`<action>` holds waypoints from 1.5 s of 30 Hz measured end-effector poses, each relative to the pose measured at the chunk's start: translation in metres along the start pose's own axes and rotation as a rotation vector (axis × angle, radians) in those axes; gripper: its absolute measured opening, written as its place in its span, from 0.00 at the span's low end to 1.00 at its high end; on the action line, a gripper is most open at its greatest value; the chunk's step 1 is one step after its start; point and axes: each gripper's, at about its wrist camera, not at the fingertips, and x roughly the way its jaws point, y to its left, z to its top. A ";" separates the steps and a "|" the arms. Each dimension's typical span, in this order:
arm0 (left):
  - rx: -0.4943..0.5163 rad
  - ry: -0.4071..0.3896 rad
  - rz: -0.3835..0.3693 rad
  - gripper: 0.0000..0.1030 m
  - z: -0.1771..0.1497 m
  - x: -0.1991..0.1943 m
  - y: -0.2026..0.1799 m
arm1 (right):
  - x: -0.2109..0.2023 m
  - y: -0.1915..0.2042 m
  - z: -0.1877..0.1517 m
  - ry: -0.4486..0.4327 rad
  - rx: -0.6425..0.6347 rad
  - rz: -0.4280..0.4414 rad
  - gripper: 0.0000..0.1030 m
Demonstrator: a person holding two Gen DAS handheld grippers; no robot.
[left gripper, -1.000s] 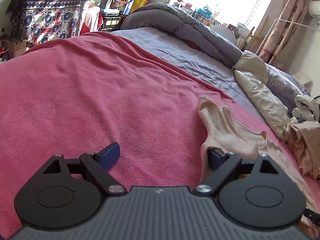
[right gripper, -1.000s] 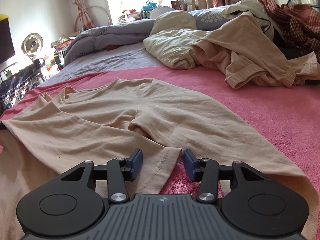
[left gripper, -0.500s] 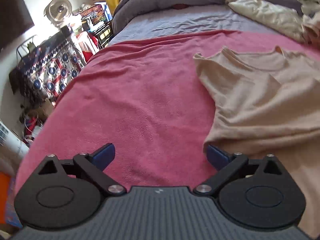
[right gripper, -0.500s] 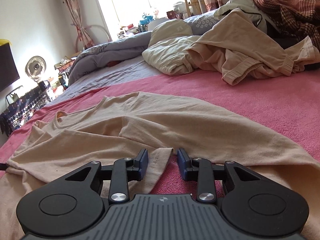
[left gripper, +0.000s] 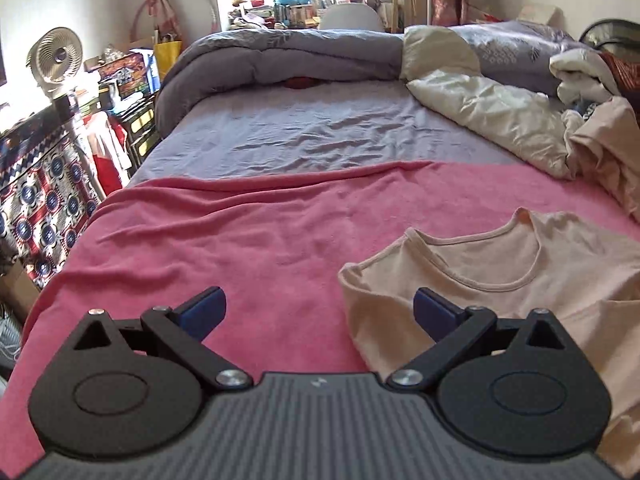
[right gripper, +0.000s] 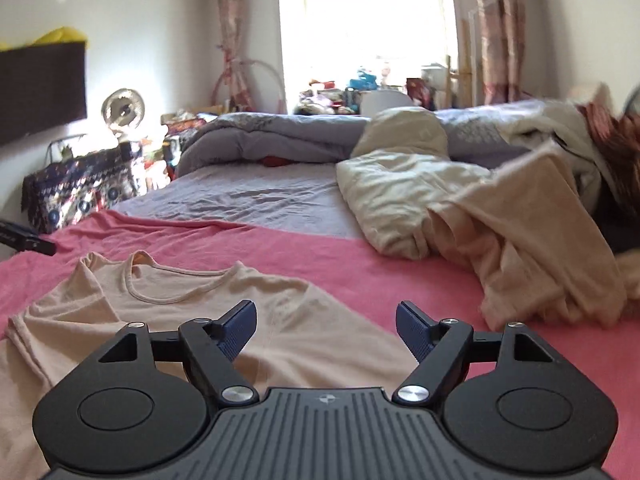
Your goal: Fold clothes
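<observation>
A beige T-shirt lies flat on the pink blanket, neckline facing the far end of the bed. In the left wrist view my left gripper stands open over the shirt's left shoulder edge, its right finger above the cloth, nothing held. In the right wrist view the same beige T-shirt spreads at lower left. My right gripper hangs open above the shirt's right side and the pink blanket, with nothing between its fingers.
A heap of loose clothes and a cream pillow crowd the right side. A rolled grey duvet lies at the far end on the grey sheet. A fan and a patterned cloth stand off the bed's left edge.
My right gripper has opened wide and lifted off the shirt's sleeve hem it was closing around. The left gripper has swung round to face the head of the bed, staying open.
</observation>
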 end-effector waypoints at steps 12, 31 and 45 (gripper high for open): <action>-0.050 0.106 -0.042 0.97 -0.006 0.097 -0.010 | 0.170 0.033 0.025 0.290 -0.104 0.089 0.47; 0.064 -0.005 -0.048 0.01 0.042 0.088 -0.048 | 0.135 0.040 0.070 0.134 -0.111 -0.093 0.08; -0.045 0.074 0.102 0.18 0.070 0.168 -0.049 | 0.183 0.004 0.031 0.185 -0.020 -0.240 0.48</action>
